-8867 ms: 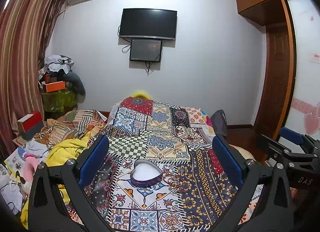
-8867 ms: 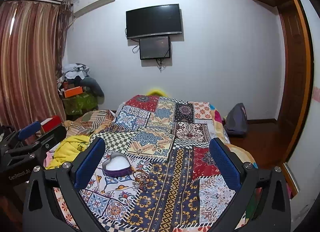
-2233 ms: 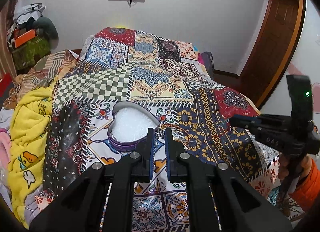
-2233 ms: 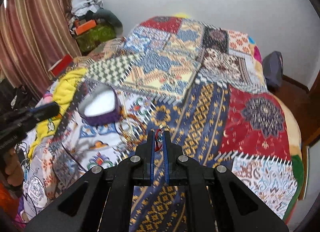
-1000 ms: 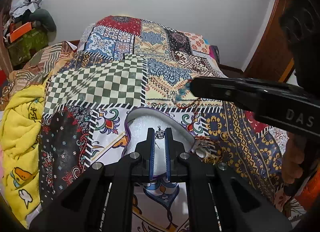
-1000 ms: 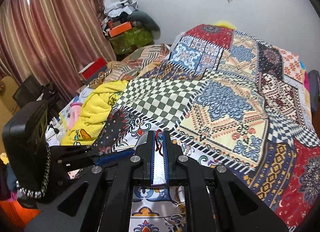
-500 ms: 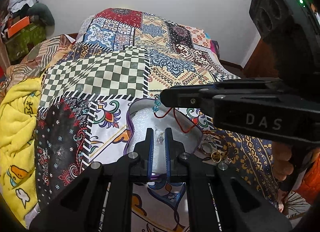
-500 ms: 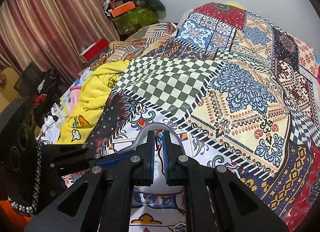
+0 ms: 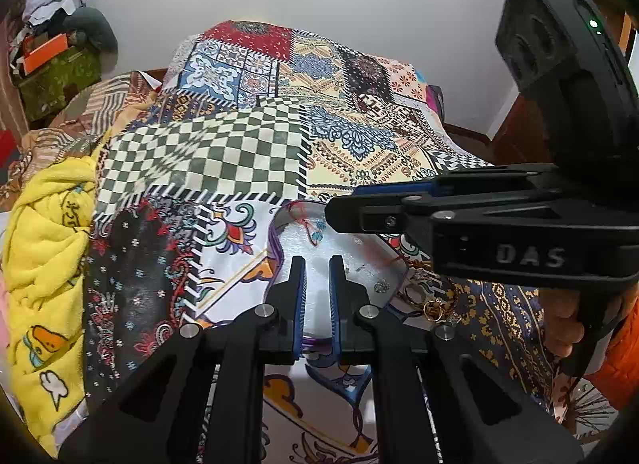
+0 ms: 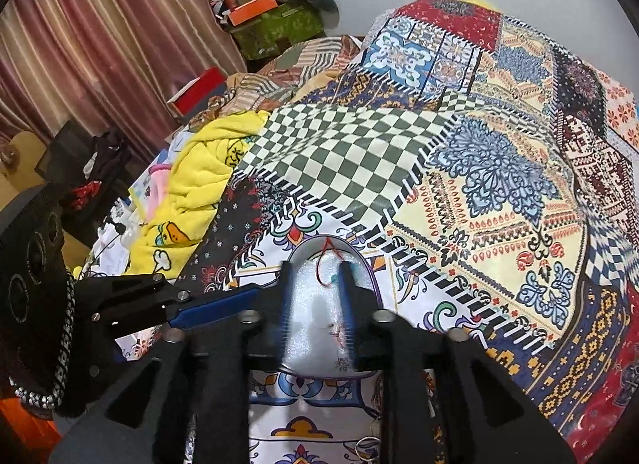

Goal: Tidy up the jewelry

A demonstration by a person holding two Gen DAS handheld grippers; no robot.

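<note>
A heart-shaped box (image 9: 279, 220) with a purple wall and white foam lining lies on the patchwork bedspread (image 9: 223, 152). My left gripper (image 9: 317, 264) hovers over its near side, jaws a narrow gap apart with nothing between them. A small silver ring (image 9: 381, 286) lies on the foam. My right gripper (image 10: 316, 266) is over the same box (image 10: 369, 264), fingers parted and blurred. Below it a red cord bracelet (image 10: 321, 270) with a teal bead (image 9: 316, 235) rests in the box. From the left wrist view the right gripper (image 9: 339, 216) reaches in from the right.
Gold rings and bangles (image 9: 433, 306) lie on the bedspread just right of the box. A yellow blanket (image 9: 48, 244) is bunched along the bed's left side. A hand (image 9: 563, 328) holds the right gripper's handle. Clutter and curtains (image 10: 100, 44) stand at the left.
The right gripper's fingers have parted and the red bracelet has dropped into the box. The ring has left the left gripper and lies on the foam.
</note>
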